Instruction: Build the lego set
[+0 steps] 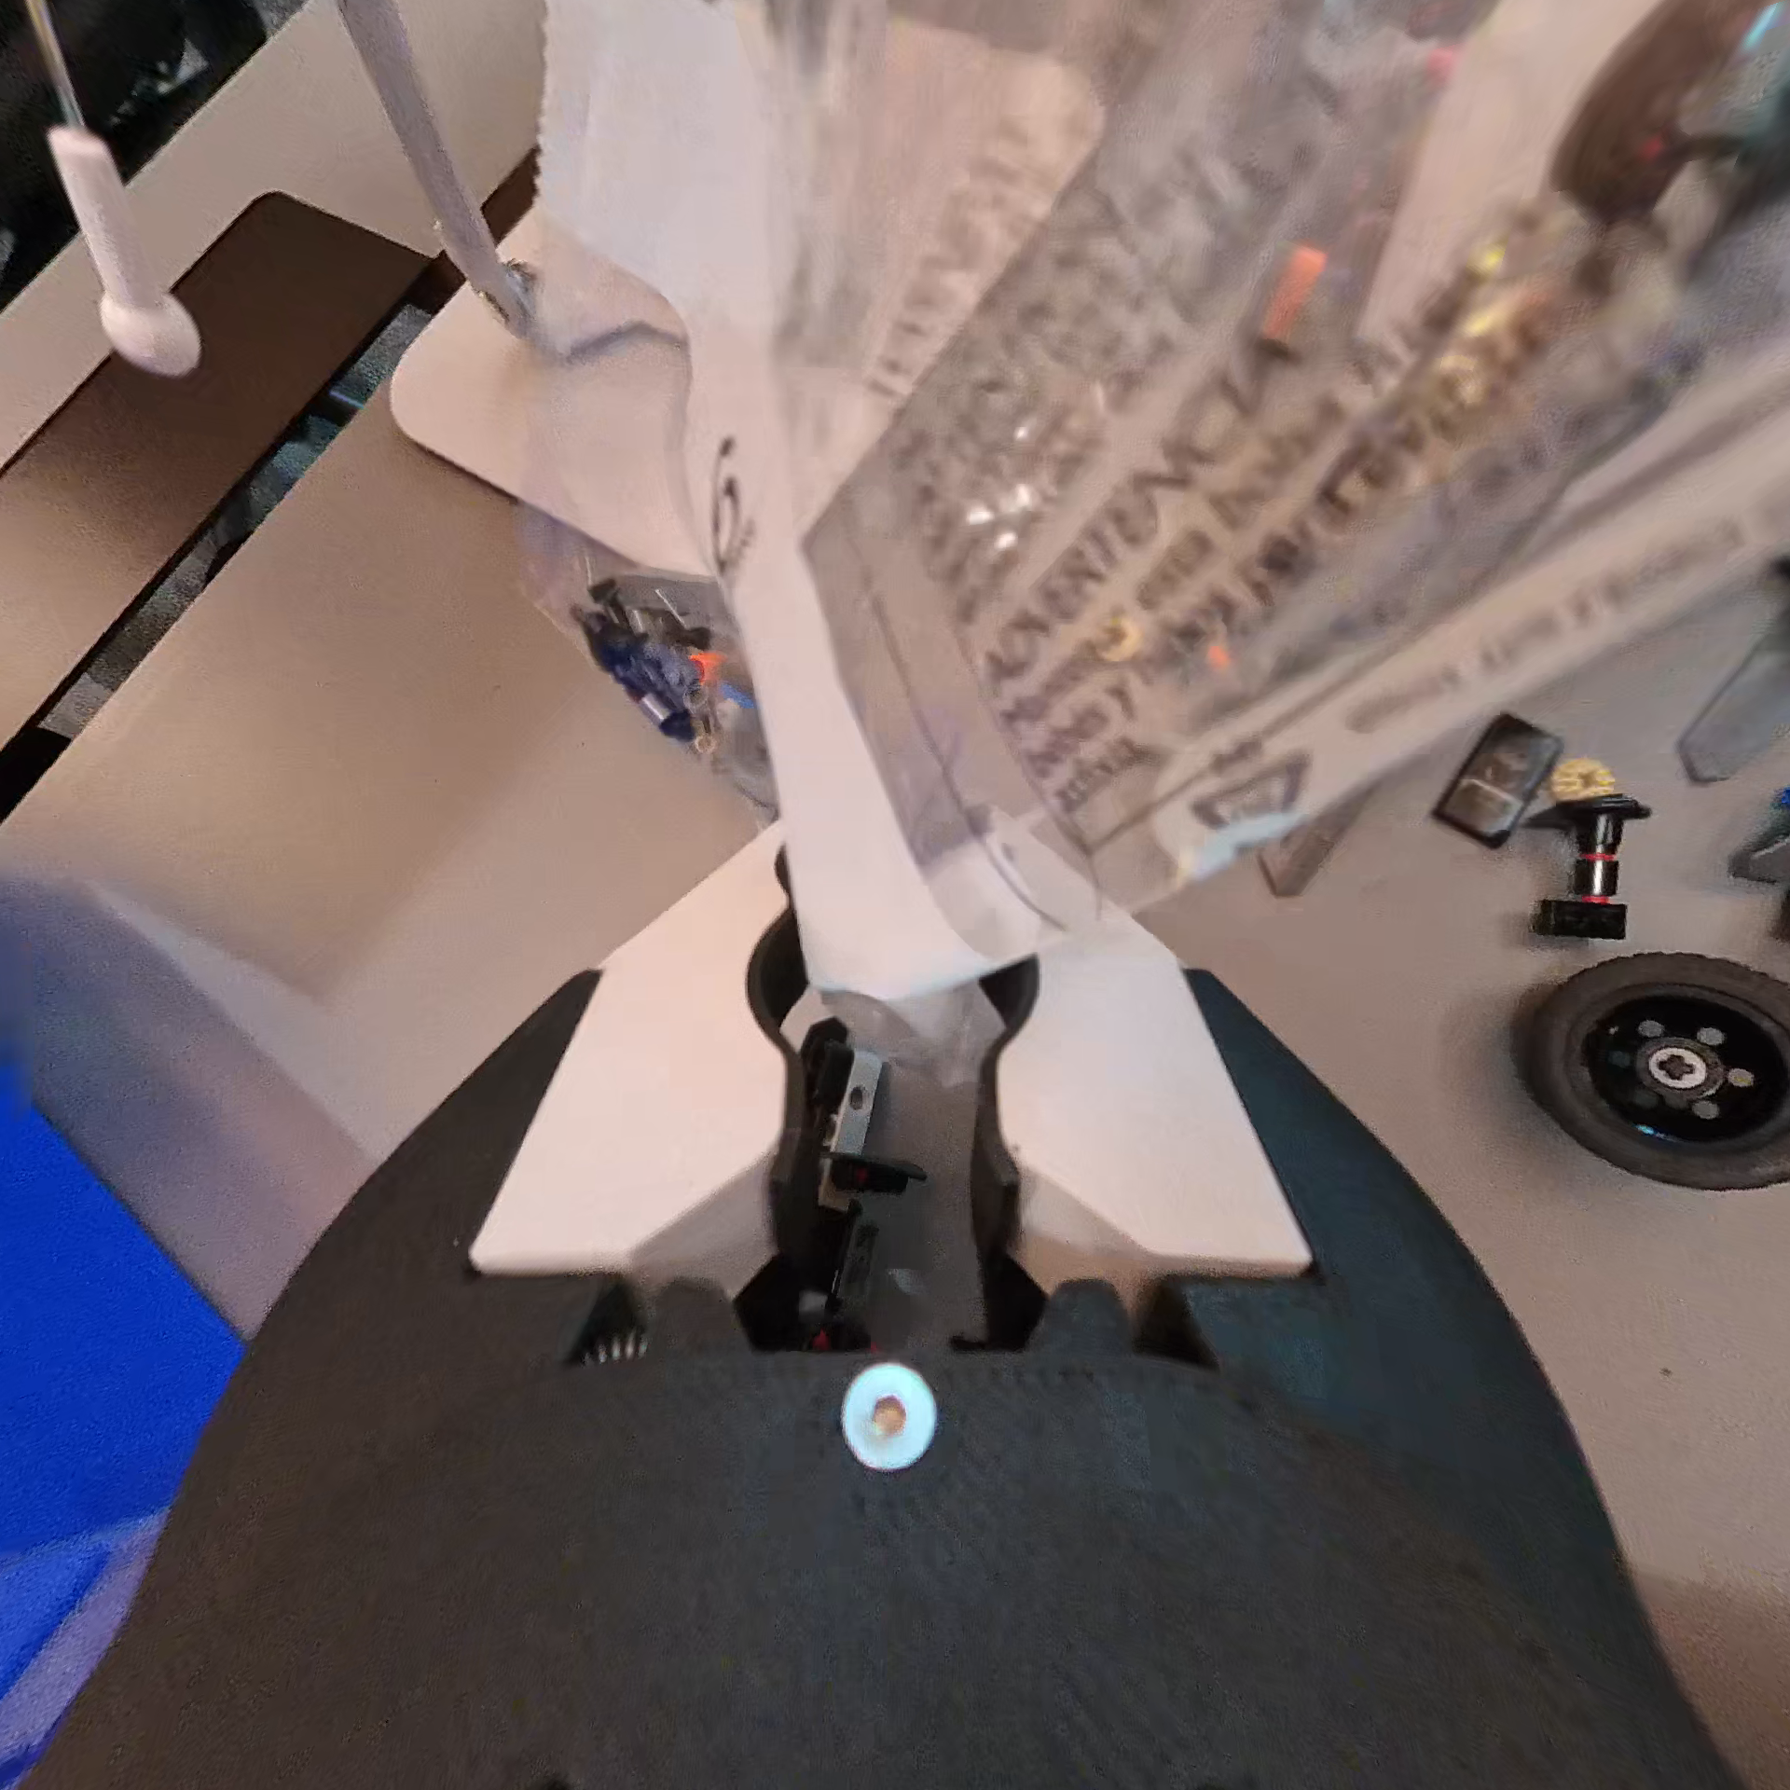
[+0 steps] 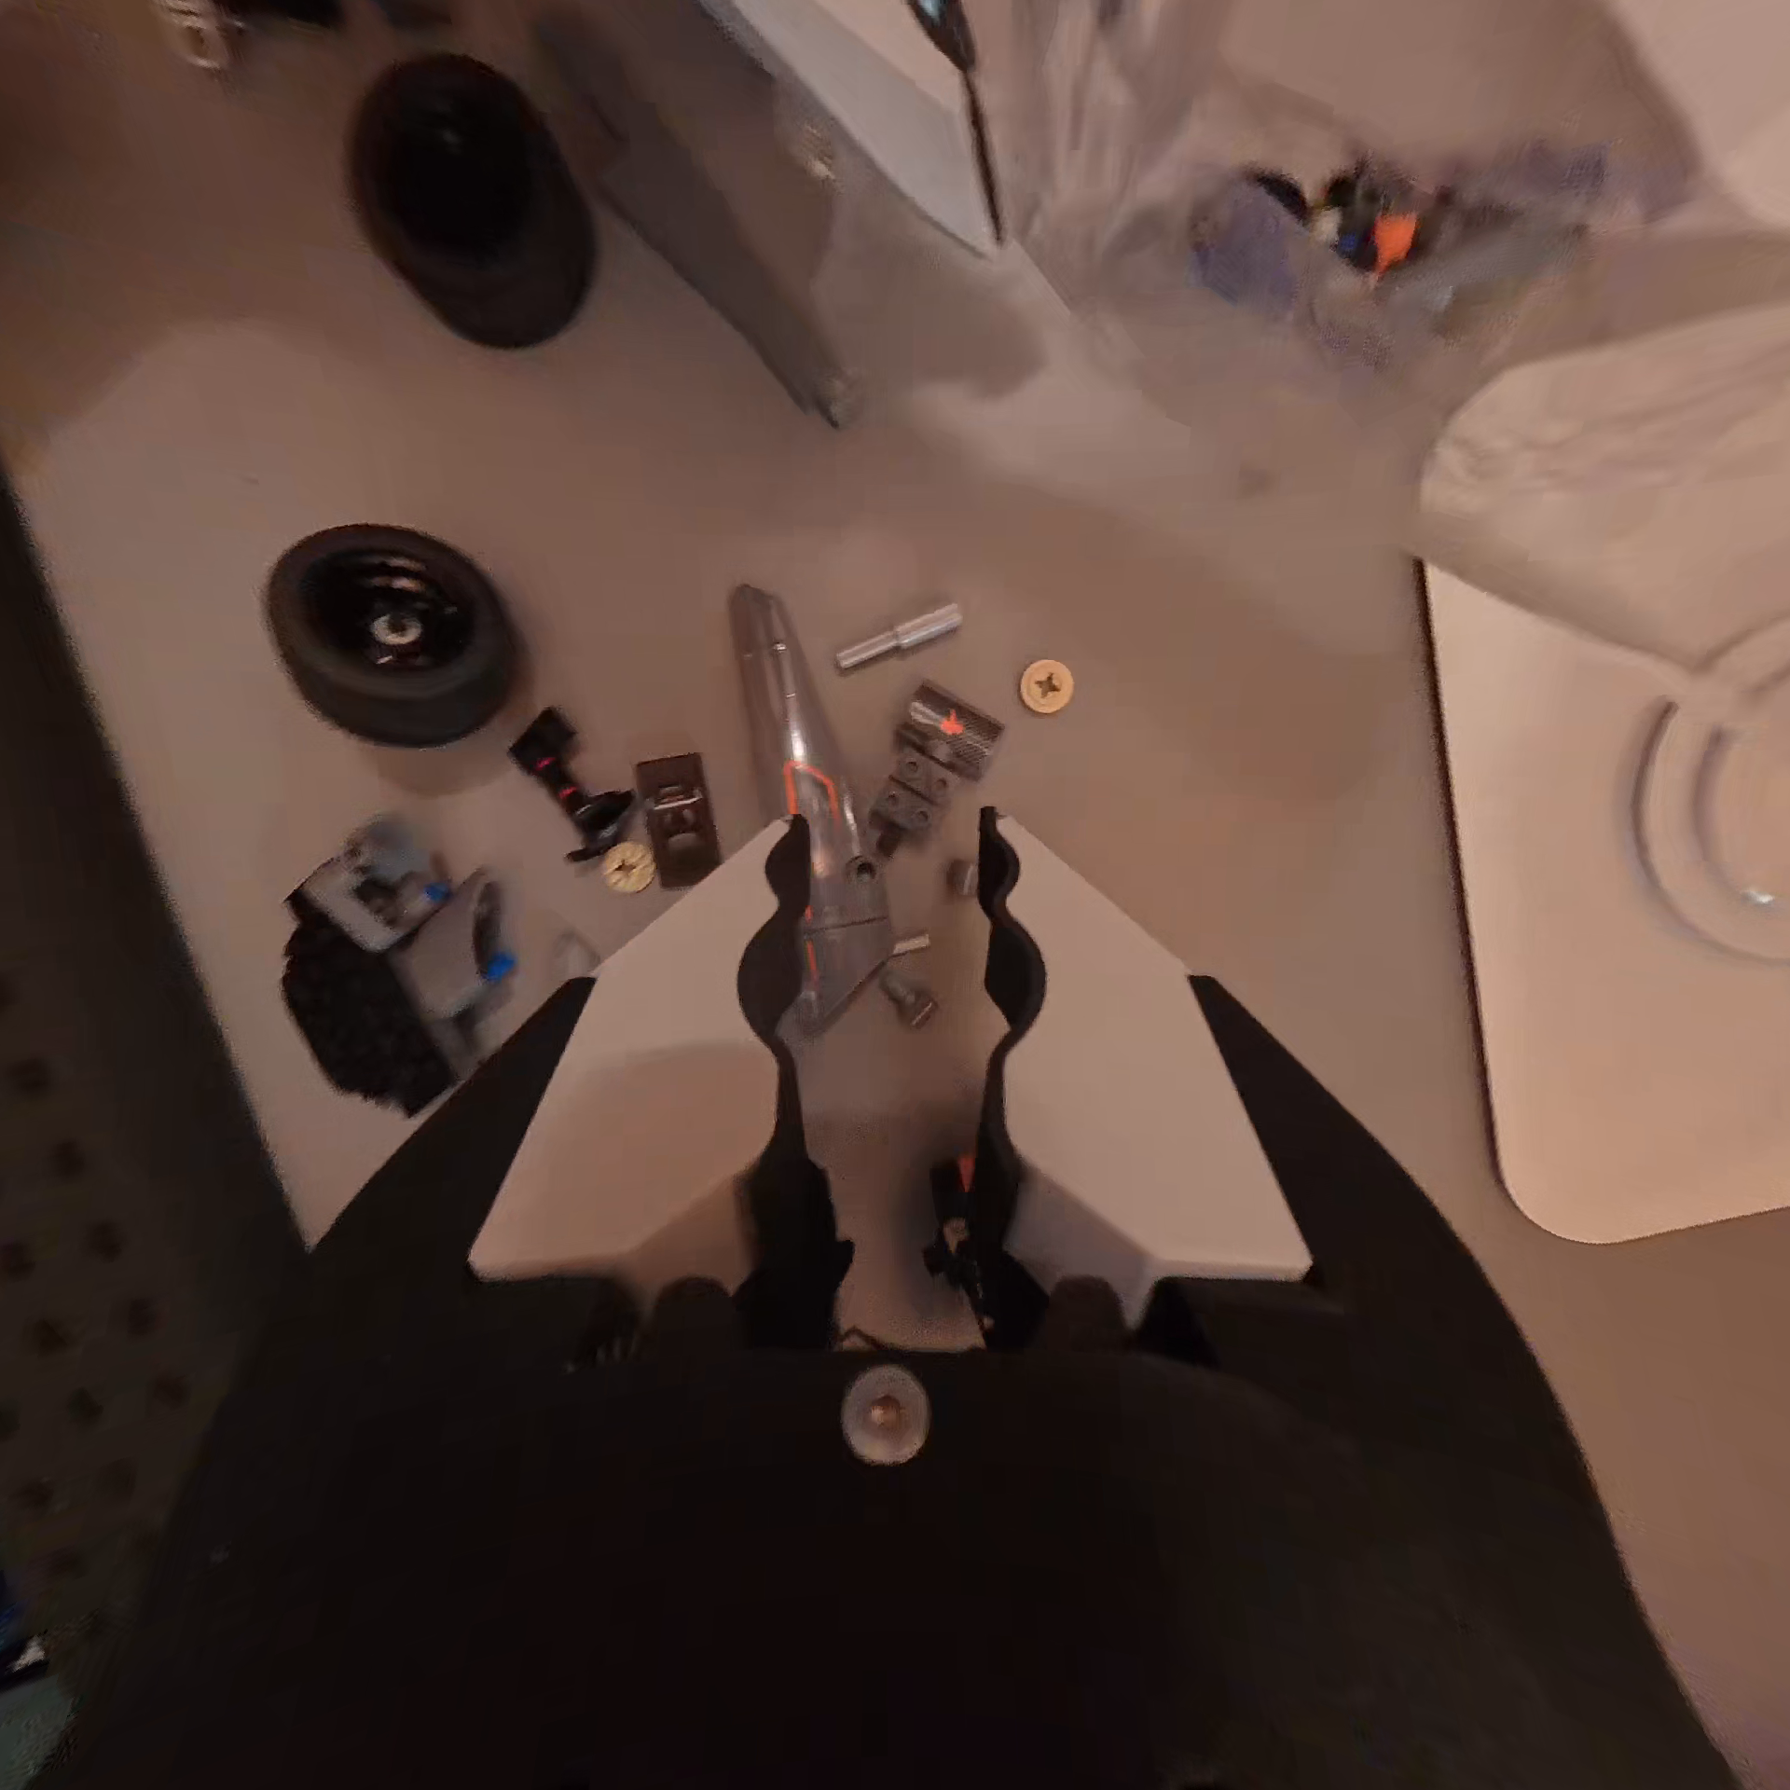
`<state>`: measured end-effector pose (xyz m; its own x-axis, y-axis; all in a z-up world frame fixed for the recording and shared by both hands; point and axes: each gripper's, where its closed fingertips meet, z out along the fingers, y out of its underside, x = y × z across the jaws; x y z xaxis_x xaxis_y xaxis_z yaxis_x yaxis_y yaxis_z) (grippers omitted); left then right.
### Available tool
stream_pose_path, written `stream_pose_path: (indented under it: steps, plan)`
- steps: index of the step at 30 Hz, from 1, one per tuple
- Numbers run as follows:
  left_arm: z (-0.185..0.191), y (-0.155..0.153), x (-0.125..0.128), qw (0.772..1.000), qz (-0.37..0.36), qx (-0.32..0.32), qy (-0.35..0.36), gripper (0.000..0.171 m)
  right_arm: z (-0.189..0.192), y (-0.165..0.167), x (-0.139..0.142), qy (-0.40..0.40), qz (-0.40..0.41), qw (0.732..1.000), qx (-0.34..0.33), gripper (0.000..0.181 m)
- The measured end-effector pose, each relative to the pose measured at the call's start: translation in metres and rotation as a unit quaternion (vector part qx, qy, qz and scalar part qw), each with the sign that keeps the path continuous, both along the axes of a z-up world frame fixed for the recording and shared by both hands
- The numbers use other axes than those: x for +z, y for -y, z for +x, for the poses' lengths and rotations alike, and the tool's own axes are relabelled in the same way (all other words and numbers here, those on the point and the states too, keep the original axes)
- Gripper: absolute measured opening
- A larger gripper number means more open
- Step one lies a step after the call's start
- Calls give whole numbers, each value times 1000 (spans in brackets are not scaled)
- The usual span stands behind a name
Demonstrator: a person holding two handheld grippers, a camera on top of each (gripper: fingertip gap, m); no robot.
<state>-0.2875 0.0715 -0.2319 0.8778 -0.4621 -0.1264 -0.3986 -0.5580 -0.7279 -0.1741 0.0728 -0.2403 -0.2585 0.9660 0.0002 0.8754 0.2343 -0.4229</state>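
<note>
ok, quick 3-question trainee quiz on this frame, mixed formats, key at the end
1. True or false: the left gripper is shut on the clear plastic bag.
2. Multiple choice: in the right wrist view, what lies between the fingers of the right gripper? A) a tyre B) the long grey curved piece with orange lines C) a tan round piece
3. Fill in: in the right wrist view, the tan round piece with the cross hole lies to the ___ of the grey pin.

Key: 1 true; 2 B; 3 right
</note>
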Motion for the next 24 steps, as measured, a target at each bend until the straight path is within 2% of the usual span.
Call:
stream_pose_path:
  steps: [2,7,11,15,16,17,21,24]
  plan:
    - [-5,1,-2,1000,-5,12,-6,45,-5,-1,-10,9,-10,1000,-8,38]
    - [-6,2,-1,1000,-3,12,-22,32,-28,4,-9,-36,-13,999,18,32]
    - [-9,3,-4,1000,-3,20,-20,29,-43,10,-23,-24,-28,999,12,31]
    - [-17,4,-5,999,-1,35,-19,29,-47,4,-34,-1,-5,1000,-10,25]
    - [-17,4,-4,999,1,36,-16,29,-46,3,-34,1,1,1000,-9,19]
    - [-18,4,-4,999,3,38,-15,29,-46,2,-34,2,8,1000,-5,5]
    - [-20,5,-5,999,3,38,-10,28,-40,8,-30,0,5,1000,12,5]
    - [-17,6,-5,999,9,31,7,26,-28,14,-6,-17,-14,999,31,4]
